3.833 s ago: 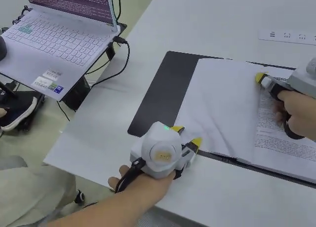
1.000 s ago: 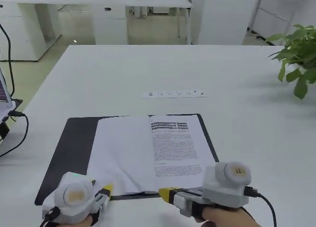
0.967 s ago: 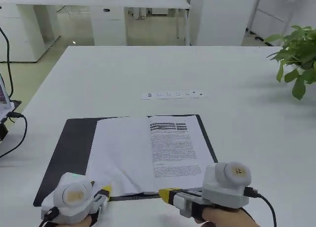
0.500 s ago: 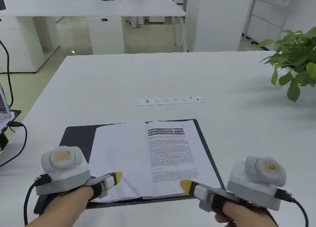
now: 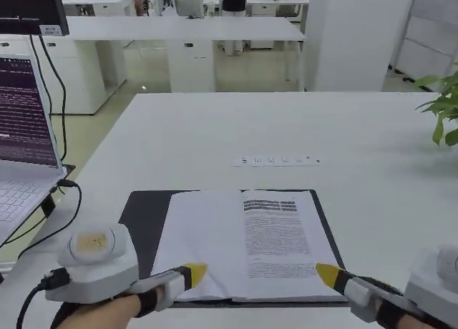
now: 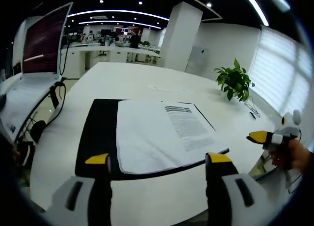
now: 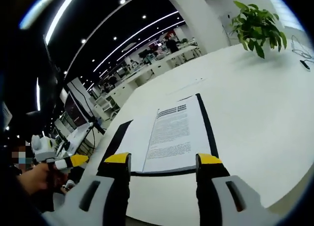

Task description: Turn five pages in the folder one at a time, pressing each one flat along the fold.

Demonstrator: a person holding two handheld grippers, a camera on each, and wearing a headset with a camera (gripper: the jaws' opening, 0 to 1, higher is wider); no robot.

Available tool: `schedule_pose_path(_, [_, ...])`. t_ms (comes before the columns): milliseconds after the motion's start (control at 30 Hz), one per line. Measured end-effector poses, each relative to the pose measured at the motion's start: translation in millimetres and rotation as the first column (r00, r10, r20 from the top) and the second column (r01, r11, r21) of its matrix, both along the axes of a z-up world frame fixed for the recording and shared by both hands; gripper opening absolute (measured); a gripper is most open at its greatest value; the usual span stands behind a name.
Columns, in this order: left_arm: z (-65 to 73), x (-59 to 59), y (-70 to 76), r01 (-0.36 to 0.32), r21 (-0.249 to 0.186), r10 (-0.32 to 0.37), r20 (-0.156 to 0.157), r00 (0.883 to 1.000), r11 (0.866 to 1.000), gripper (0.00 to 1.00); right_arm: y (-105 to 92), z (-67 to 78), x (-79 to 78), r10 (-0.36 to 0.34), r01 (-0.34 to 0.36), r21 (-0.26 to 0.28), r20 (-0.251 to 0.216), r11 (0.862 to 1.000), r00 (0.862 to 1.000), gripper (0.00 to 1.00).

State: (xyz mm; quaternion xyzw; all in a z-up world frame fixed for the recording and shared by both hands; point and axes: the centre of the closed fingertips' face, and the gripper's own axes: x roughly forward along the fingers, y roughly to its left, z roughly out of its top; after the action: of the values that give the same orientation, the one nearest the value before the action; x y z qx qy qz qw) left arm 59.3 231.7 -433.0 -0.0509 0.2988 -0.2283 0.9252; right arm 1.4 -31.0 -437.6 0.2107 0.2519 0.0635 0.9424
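Note:
The folder (image 5: 243, 243) lies open on the white table, black cover on the left, a blank leaf beside it and a printed page (image 5: 275, 232) on the right. My left gripper (image 5: 192, 273) hovers open at the folder's near left corner, holding nothing. In the left gripper view the folder (image 6: 147, 137) lies ahead of the left gripper (image 6: 158, 158), whose jaws stand wide apart. My right gripper (image 5: 328, 274) is open off the near right corner. The right gripper view shows the folder (image 7: 171, 132) beyond the right gripper (image 7: 163, 158), jaws apart and bare.
A laptop (image 5: 21, 150) stands on a stand at the far left, its cable (image 5: 61, 200) trailing to the table edge. A white power strip (image 5: 275, 160) lies behind the folder. A potted plant (image 5: 447, 114) is at the right edge.
The head camera has tilted up. Both grippers have come off the pages and drawn apart, the left toward the near left corner, the right toward the near right corner. The pages lie flat.

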Motion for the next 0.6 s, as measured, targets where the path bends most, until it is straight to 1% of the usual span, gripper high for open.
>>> schedule_pose_path(33, [1.4,-1.8,1.7,0.001,0.009,-0.001,0.008,1.0,1.0,0.81,-0.9,0.6,-0.7,0.009,-0.009,-0.02,0.006,1.0,1.0,0.6])
schedule_pose_path(67, [4.3,-5.0,3.0,0.011,0.02,-0.012,0.024,1.0,1.0,0.83,-2.2,1.4,-2.2,0.026,-0.026,-0.053,0.011,0.998,1.0,0.63])
schedule_pose_path(100, [6.6,-6.4,4.6,0.012,0.03,-0.014,0.038,0.999,0.999,0.84,-3.2,2.7,-2.7,0.032,-0.031,-0.071,0.019,0.997,0.999,0.67])
schedule_pose_path(133, [9.2,-9.3,6.7,0.017,0.044,-0.019,0.054,0.998,0.999,0.86,-3.0,6.5,-3.1,0.047,-0.043,-0.093,0.042,0.995,0.998,0.71])
schedule_pose_path(167, [11.3,-11.4,7.9,0.021,0.052,-0.024,0.065,0.998,0.998,0.89,-2.9,8.4,-4.0,0.055,-0.049,-0.103,0.05,0.993,0.997,0.75])
schedule_pose_path(200, [13.9,-14.7,9.8,0.022,0.06,-0.027,0.078,0.997,0.998,0.92,-4.9,10.8,-4.6,0.056,-0.049,-0.12,0.061,0.992,0.997,0.81])
schedule_pose_path(233, [14.8,-16.2,11.4,0.021,0.065,-0.027,0.086,0.996,0.998,0.94,-6.7,12.9,-4.6,0.057,-0.046,-0.137,0.074,0.989,0.996,0.86])
schedule_pose_path(267, [16.0,-18.9,14.3,0.021,0.081,-0.028,0.094,0.995,0.996,0.97,-8.9,15.3,-5.7,0.056,-0.042,-0.159,0.08,0.986,0.995,0.91])
schedule_pose_path(300, [17.1,-21.2,15.9,0.022,0.089,-0.03,0.096,0.995,0.996,0.99,-9.8,16.2,-6.6,0.06,-0.045,-0.173,0.083,0.984,0.995,0.97])
schedule_pose_path(333, [17.9,-24.0,17.1,0.025,0.092,-0.034,0.096,0.995,0.995,0.99,-11.0,16.9,-7.0,0.067,-0.05,-0.189,0.088,0.981,0.994,1.0])
schedule_pose_path(367, [19.6,-26.4,19.7,0.022,0.093,-0.031,0.1,0.995,0.995,0.99,-13.6,18.2,-7.5,0.085,-0.061,-0.222,0.096,0.973,0.992,0.99])
schedule_pose_path(400, [20.0,-27.3,20.5,0.022,0.092,-0.031,0.1,0.994,0.996,0.99,-13.3,17.6,-9.1,0.087,-0.065,-0.225,0.09,0.972,0.992,1.0])
schedule_pose_path(433, [20.2,-29.2,23.0,0.019,0.087,-0.028,0.097,0.995,0.996,0.99,-13.9,17.2,-9.9,0.099,-0.076,-0.241,0.086,0.968,0.991,1.0])
schedule_pose_path(500, [20.6,-32.6,26.7,0.007,0.076,-0.014,0.091,0.996,0.997,0.99,-15.8,16.9,-11.3,0.097,-0.076,-0.245,0.074,0.967,0.993,1.0])
schedule_pose_path(533, [20.5,-34.0,27.7,0.005,0.073,-0.011,0.09,0.996,0.997,0.99,-15.5,18.6,-12.0,0.105,-0.082,-0.247,0.078,0.965,0.991,1.0])
schedule_pose_path(600, [17.7,-36.8,30.4,0.0,0.077,-0.006,0.08,0.997,0.997,0.99,-15.7,20.1,-12.5,0.111,-0.089,-0.253,0.076,0.963,0.991,1.0])
